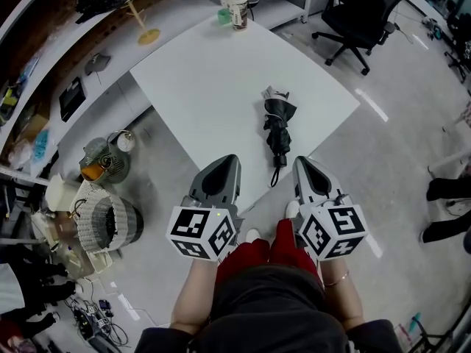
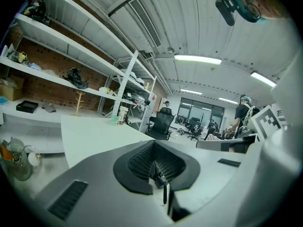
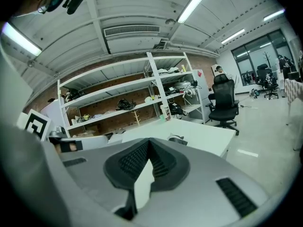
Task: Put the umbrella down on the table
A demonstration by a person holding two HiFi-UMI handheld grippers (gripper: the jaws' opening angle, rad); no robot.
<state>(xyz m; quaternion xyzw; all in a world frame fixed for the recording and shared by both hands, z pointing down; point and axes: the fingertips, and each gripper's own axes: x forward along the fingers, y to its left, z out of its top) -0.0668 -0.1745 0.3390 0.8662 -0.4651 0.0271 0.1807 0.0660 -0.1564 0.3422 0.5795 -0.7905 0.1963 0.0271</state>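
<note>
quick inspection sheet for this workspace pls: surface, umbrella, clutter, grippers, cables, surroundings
surface: white table, mostly bare
job's things: folded black umbrella lies on the table near its near corner, held by neither gripper
clutter: cup and small green thing at the far corner
grippers: left gripper and right gripper short of the table, jaws shut, empty
cables: tangle on the floor at left
surroundings: office chair beyond the table, shelving along the wall

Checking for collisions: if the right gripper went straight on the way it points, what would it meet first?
Probably the folded umbrella lying on the white table, almost straight ahead of the right gripper. Depth is unclear, so it could touch the table beside it instead.
</note>
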